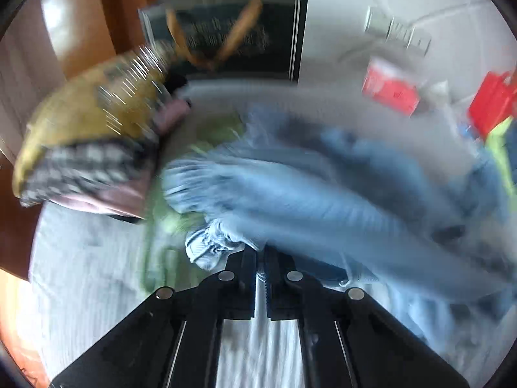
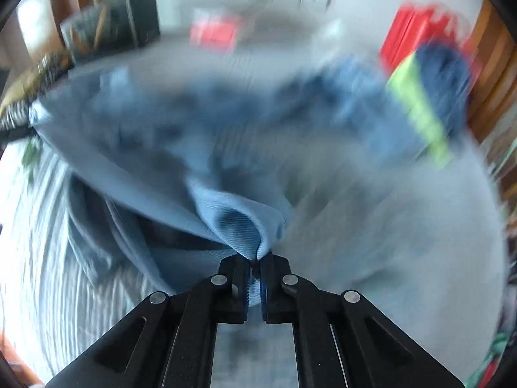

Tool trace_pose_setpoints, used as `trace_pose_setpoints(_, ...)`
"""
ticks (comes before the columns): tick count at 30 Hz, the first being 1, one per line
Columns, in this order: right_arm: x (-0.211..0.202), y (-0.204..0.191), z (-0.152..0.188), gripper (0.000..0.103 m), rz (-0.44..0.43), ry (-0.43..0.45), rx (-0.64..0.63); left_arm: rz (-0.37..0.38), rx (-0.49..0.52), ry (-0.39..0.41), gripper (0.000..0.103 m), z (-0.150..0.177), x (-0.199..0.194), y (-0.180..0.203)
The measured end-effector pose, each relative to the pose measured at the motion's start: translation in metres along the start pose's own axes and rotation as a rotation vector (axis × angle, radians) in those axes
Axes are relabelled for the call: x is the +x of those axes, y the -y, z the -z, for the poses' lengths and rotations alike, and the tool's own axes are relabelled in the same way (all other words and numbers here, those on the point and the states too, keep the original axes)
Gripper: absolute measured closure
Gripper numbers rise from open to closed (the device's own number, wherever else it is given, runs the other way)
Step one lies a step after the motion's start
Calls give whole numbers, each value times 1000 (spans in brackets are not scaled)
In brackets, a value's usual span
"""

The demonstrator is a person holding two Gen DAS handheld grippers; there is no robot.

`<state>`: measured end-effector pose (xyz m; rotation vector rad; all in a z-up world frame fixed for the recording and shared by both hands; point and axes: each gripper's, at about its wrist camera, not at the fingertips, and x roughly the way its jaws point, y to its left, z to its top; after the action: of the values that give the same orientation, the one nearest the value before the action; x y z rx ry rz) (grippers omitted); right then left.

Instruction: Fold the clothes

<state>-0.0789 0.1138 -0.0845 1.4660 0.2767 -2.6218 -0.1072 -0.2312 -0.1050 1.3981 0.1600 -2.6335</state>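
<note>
A light blue garment (image 1: 290, 187) hangs stretched above a pale striped bed sheet (image 1: 90, 268); both views are motion-blurred. My left gripper (image 1: 261, 255) is shut on a bunched edge of the garment. My right gripper (image 2: 256, 260) is shut on another folded edge of the same blue garment (image 2: 200, 148), which spreads away to the left and up. Most of the sheet (image 2: 42, 258) under the cloth is hidden.
A yellow and checked pile of clothes (image 1: 90, 135) lies at the left. A dark box (image 1: 232, 35) stands behind it. Red boxes (image 1: 387, 87) and a navy and lime item (image 2: 433, 97) lie at the far right. Wooden furniture (image 2: 494, 74) borders the bed.
</note>
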Motion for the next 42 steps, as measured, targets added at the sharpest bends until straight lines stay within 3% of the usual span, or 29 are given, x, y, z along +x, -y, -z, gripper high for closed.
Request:
trace_pose_setpoints(4, -104, 38, -45, 98, 49, 211, -89, 16, 16, 143, 99, -10, -94, -6)
trace_pose_setpoints(6, -145, 51, -73, 98, 90, 308, -161, 27, 7, 157, 99, -19, -113, -7)
trace_pose_setpoints(8, -158, 66, -113, 97, 83, 350, -197, 21, 1, 177, 99, -31, -120, -2)
trace_pose_setpoints(9, -152, 70, -131, 87, 83, 356, -212, -6, -8, 176, 99, -37, -114, 1)
trace_pose_setpoints(10, -144, 75, -147, 66, 82, 356, -221, -34, -18, 176, 99, -44, -107, 4)
trace_pose_setpoints(11, -125, 82, -160, 56, 76, 313, -185, -57, -32, 168, 99, -47, -99, 5)
trace_pose_setpoints(12, -106, 88, -174, 47, 70, 271, -150, -83, -47, 151, 99, -51, -86, 7)
trace_pose_setpoints(13, -87, 95, -185, 47, 62, 228, -111, -108, -62, 134, 99, -55, -72, 8)
trace_pose_setpoints(17, -48, 120, -143, 47, -129, 89, 77, -147, -62, 60, 99, -46, -36, 6)
trace_pose_setpoints(24, 9, 78, -13, 47, -282, -191, 188, -128, -64, 11, 99, -39, -23, -10)
trace_pose_setpoints(26, 18, 57, 11, 38, -296, -239, 200, -116, -48, 11, 99, -38, -25, -9)
trace_pose_setpoints(28, 28, 42, 21, 14, -297, -248, 204, -103, -37, 12, 99, -37, -26, -10)
trace_pose_setpoints(33, 46, 9, 27, 8, -261, -212, 263, -78, -29, 11, 99, -29, -30, -14)
trace_pose_setpoints(34, 50, 3, 27, 18, -247, -203, 264, -75, -29, 10, 99, -28, -31, -15)
trace_pose_setpoints(35, 55, -8, 27, 39, -228, -214, 229, -74, -29, 12, 99, -26, -33, -16)
trace_pose_setpoints(36, 59, -16, 26, 100, -198, -226, 183, -73, -28, 16, 99, -25, -35, -18)
trace_pose_setpoints(39, 45, -14, 22, 100, -82, -207, 88, -81, -42, 33, 99, -19, -49, -29)
trace_pose_setpoints(42, -12, 39, 12, 100, 4, -97, 92, -76, -57, 65, 99, -11, -72, -41)
